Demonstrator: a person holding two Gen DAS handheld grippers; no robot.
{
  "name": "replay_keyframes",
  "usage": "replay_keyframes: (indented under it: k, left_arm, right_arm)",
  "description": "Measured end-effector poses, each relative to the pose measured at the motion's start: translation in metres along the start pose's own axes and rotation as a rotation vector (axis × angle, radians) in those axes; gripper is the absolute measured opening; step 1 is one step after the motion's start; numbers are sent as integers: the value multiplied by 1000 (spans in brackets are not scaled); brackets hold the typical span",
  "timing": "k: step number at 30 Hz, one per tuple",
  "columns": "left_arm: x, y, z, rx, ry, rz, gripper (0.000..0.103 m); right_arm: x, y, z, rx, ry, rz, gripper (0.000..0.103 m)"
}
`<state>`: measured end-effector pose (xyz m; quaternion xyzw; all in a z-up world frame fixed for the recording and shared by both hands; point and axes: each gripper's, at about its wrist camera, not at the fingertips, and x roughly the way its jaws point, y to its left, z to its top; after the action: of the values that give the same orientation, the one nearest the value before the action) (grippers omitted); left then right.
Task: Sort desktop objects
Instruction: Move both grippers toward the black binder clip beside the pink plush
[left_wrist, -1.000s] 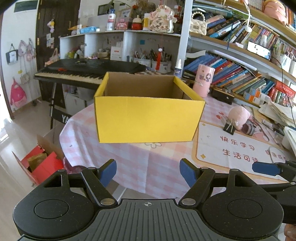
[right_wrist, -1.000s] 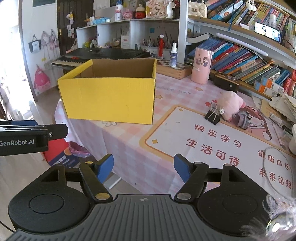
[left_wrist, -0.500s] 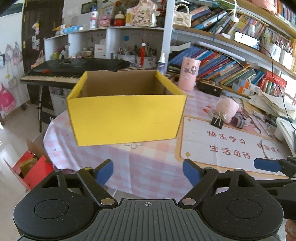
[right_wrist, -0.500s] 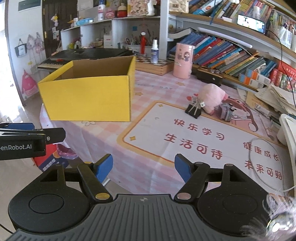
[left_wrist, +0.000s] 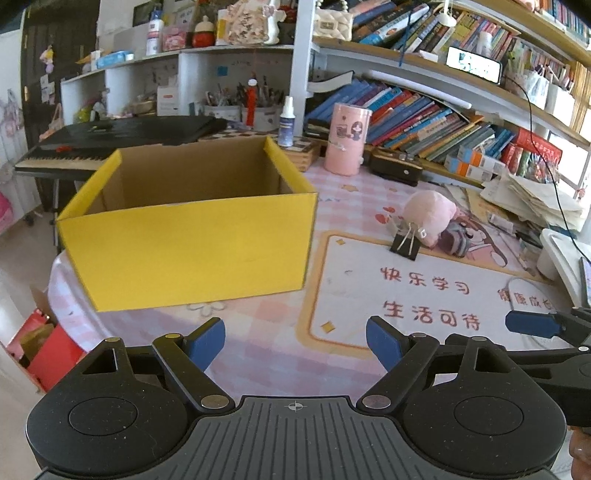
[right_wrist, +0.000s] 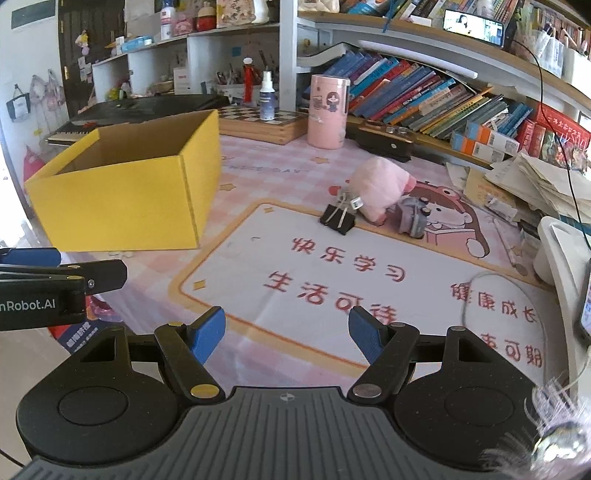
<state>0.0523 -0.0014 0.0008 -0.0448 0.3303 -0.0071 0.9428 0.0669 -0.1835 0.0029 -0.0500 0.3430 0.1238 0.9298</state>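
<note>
Open yellow box (left_wrist: 192, 236) on the pink checked tablecloth (left_wrist: 258, 332) — only bare cardboard walls visible inside, floor hidden. Black binder clip (right_wrist: 338, 218), pink plush (right_wrist: 376, 188) and small grey toy (right_wrist: 412, 218) clustered on the mat (right_wrist: 314, 295), toward one o'clock from the right gripper (right_wrist: 287, 334), well ahead of its fingers. Left gripper (left_wrist: 295, 341) and right both tilted downward over the table's near edge — fingers apart, nothing between.

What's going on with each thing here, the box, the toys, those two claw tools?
yellow box: open-topped, upright, looks empty.
binder clip: on the mat, beside the plush.
pink plush: lying on the mat.
pink canister: upright.
left gripper: open, empty.
right gripper: open, empty.
</note>
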Motion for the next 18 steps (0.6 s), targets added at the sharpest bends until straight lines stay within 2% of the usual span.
replay_keyframes:
  k: [18]
  left_arm:
    - [51, -61, 25, 17, 32, -34, 86]
  right_arm:
    - [35, -74, 20, 34, 38, -26, 73]
